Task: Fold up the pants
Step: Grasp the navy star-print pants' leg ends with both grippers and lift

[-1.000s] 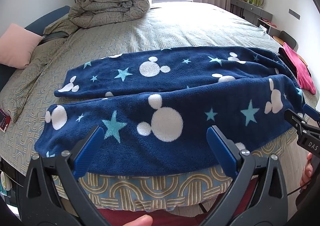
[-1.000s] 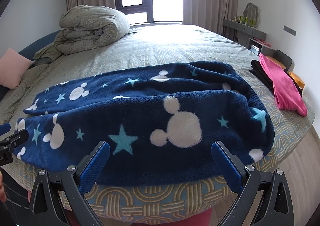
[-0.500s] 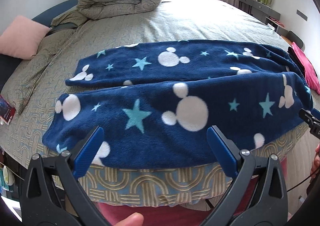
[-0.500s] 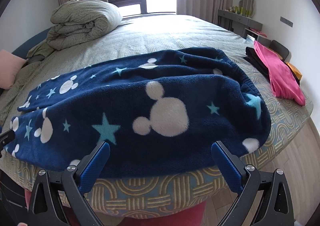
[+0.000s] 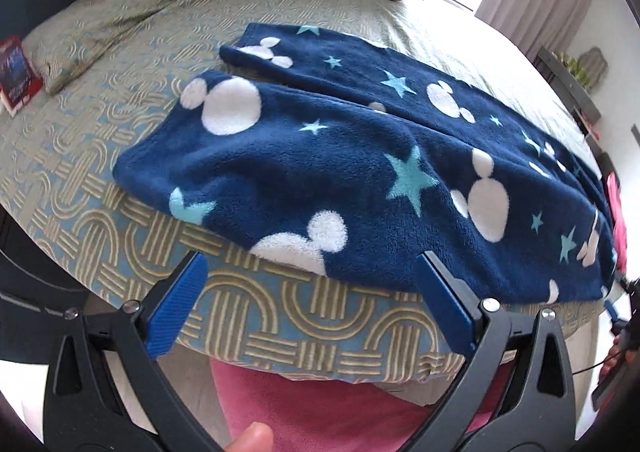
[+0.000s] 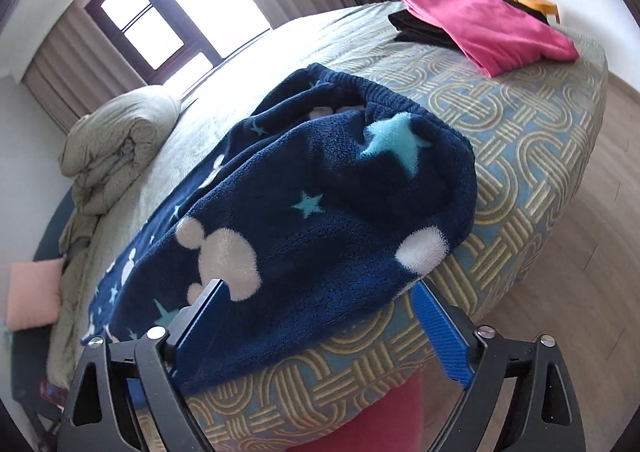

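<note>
Left wrist view gives me the blue fleece pants [image 5: 360, 155] lying flat across the near edge of the bed [image 5: 280, 312], the two legs side by side with their cuffs toward the left of the picture. My left gripper [image 5: 312, 304] is spread wide, its blue pads [image 5: 176, 308] hanging just off the mattress edge below the near leg, touching no cloth that I can see. In the right wrist view I see the waistband end of the pants [image 6: 340, 211] bunched near the bed's edge. My right gripper [image 6: 320, 328] has just been closing a little, and the hem of the pants sits between its jaws, though the pads do not press on it. A folded pink cloth [image 6: 484, 27] on dark clothes lies well apart, at the far corner.
</note>
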`<state>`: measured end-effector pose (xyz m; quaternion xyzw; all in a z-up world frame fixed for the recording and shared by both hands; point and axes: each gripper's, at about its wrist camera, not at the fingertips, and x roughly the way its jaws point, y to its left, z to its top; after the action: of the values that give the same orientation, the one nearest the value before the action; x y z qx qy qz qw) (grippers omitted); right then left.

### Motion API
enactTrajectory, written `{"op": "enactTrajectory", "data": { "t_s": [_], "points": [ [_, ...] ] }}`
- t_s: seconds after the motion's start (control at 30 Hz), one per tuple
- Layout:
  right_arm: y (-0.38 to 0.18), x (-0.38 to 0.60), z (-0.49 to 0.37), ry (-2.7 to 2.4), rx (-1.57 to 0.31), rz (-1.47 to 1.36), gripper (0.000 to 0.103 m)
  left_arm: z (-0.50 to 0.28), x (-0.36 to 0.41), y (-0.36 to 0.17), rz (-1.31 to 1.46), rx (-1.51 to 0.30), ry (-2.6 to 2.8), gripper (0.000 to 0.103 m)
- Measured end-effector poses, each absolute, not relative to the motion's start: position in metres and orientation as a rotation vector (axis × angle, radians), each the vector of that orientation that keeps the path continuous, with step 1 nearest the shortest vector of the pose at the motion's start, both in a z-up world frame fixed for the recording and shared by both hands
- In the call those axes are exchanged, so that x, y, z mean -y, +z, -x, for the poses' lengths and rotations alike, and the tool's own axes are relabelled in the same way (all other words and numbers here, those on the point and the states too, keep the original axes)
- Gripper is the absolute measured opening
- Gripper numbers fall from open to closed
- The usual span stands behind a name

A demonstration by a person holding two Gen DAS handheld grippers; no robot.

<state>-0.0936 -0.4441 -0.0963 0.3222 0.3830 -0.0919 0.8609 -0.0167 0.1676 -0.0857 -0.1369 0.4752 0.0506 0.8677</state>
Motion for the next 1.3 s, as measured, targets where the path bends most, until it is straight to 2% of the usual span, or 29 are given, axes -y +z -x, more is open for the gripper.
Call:
{"op": "enactTrajectory", "data": {
  "t_s": [0.03,0.13,0.43,0.6,0.67,0.73,0.9,0.93,0.97,1.0,1.03,1.07,1.13,1.3],
  "points": [
    [-0.099,0.449,0.094,-0.187,-0.803,-0.712,0.083,0.016,-0.17,-0.088,0.308,-0.998,0.102,0.102],
    [-0.105,0.46,0.098,-0.179,-0.792,-0.8,0.075,0.012,-0.18,-0.093,0.359,-1.013,0.11,0.102],
    [-0.124,0.466,0.097,-0.149,-0.805,-0.886,0.073,-0.011,-0.207,-0.113,0.622,-1.018,0.083,0.102],
    [-0.133,0.474,0.096,-0.131,-0.777,-1.007,0.074,-0.018,-0.215,-0.129,0.749,-1.033,0.097,0.097],
    [-0.134,0.478,0.097,-0.121,-0.757,-1.043,0.074,-0.018,-0.215,-0.131,0.755,-1.029,0.108,0.094],
    [-0.137,0.482,0.098,-0.13,-0.749,-1.072,0.074,-0.019,-0.213,-0.128,0.737,-1.026,0.109,0.083],
    [-0.14,0.489,0.094,-0.144,-0.707,-1.117,0.074,-0.023,-0.215,-0.129,0.743,-1.017,0.1,0.075],
    [-0.14,0.489,0.09,-0.143,-0.699,-1.114,0.074,-0.024,-0.215,-0.13,0.744,-1.015,0.098,0.07],
    [-0.14,0.487,0.084,-0.137,-0.702,-1.109,0.072,-0.025,-0.214,-0.13,0.746,-1.016,0.093,0.066],
    [-0.14,0.486,0.08,-0.13,-0.716,-1.101,0.052,-0.027,-0.212,-0.131,0.749,-1.029,0.085,0.049],
    [-0.141,0.484,0.074,-0.121,-0.746,-1.09,0.01,-0.028,-0.211,-0.132,0.744,-1.041,0.089,0.036],
    [-0.144,0.482,0.067,-0.108,-0.794,-1.083,0.006,-0.028,-0.21,-0.132,0.73,-1.043,0.098,0.032],
    [-0.146,0.483,0.067,-0.126,-0.807,-1.114,0.005,-0.027,-0.21,-0.13,0.722,-1.04,0.098,0.016],
    [-0.115,0.479,0.074,-0.104,-0.729,-1.029,0.005,-0.027,-0.211,-0.109,0.701,-0.997,0.07,0.014]
  ]
}}
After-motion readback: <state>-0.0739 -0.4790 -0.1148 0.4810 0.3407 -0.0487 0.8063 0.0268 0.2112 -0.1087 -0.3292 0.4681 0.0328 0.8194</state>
